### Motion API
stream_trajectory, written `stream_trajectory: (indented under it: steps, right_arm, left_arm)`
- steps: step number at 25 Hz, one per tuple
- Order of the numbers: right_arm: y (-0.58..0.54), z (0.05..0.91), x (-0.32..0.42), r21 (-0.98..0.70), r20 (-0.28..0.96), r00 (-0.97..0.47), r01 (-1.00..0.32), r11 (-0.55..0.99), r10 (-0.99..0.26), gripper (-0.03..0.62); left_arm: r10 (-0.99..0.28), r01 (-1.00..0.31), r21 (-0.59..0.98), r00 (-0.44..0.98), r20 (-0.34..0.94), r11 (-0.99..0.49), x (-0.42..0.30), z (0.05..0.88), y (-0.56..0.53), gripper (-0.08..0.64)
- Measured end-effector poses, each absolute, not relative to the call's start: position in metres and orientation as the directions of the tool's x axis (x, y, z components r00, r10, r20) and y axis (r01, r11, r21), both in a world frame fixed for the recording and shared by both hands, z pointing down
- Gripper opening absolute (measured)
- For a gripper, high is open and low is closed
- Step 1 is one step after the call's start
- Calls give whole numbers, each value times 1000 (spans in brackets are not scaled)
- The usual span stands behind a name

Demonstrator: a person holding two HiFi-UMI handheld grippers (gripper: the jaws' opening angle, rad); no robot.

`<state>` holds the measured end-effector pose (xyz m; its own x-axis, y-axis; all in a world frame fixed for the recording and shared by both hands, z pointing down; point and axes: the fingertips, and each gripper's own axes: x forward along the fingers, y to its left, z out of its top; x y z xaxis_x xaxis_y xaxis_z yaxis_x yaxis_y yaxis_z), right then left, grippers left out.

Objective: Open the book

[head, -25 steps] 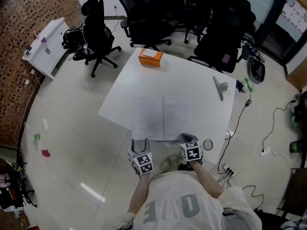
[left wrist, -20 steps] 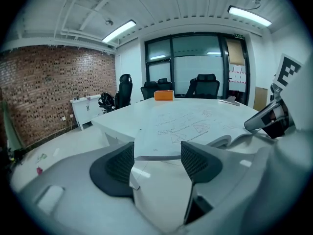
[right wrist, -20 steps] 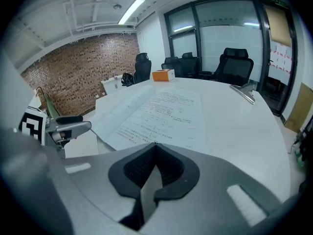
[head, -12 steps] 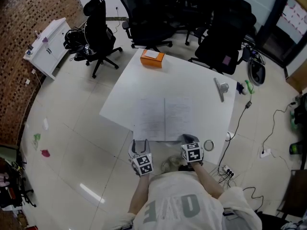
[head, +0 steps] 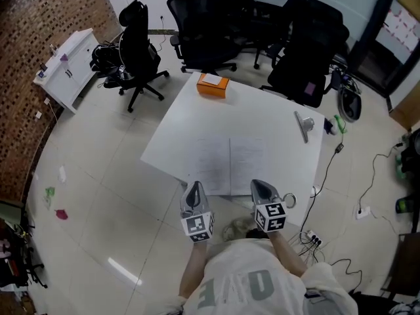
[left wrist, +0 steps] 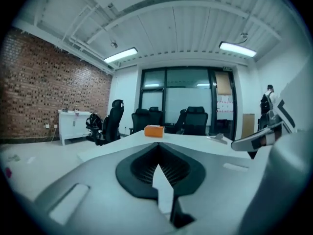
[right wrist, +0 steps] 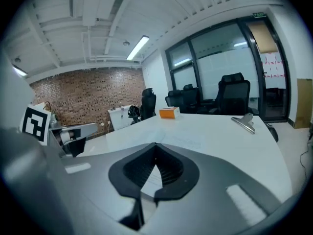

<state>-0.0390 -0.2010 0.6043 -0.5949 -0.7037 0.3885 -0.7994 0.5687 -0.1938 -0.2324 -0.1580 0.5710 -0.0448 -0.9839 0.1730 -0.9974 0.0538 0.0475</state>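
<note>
The book (head: pixel 230 164) lies open and flat on the white table (head: pixel 249 110), near its front edge, with two pale printed pages showing. My left gripper (head: pixel 193 190) hangs in the air just before the book's left page, jaws closing until they meet, nothing between them. In the left gripper view the left gripper (left wrist: pixel 157 145) points almost level over the table. My right gripper (head: pixel 260 188) is shut and empty before the right page. The right gripper view shows the right gripper (right wrist: pixel 155 145) with the book's pages (right wrist: pixel 188 142) beyond its tips.
An orange box (head: pixel 212 84) sits at the table's far edge. A metal clip (head: pixel 303 125) lies at the right side. A tape roll (head: pixel 287 199) rests by the front right corner. Black office chairs (head: pixel 210 25) stand behind the table, a white cabinet (head: pixel 65 67) at the left.
Both grippers have risen from the table's front edge and now point more level. The left gripper's jaws, spread apart before, have come together.
</note>
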Motion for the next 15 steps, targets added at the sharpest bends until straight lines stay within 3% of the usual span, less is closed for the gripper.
stream_trajectory:
  steps: [8,15]
  right_arm:
    - [-155,581,-58,-242,300,-640,-768,593,-707,3]
    - [-125,569,-74,-287,259,-666,-745,603,-700,3]
  left_arm:
    - [-992,-986,112,124,22,-121,-189,512,-145,16]
    - [-996,-989,118,90,24,-87,-200,503,-103,17]
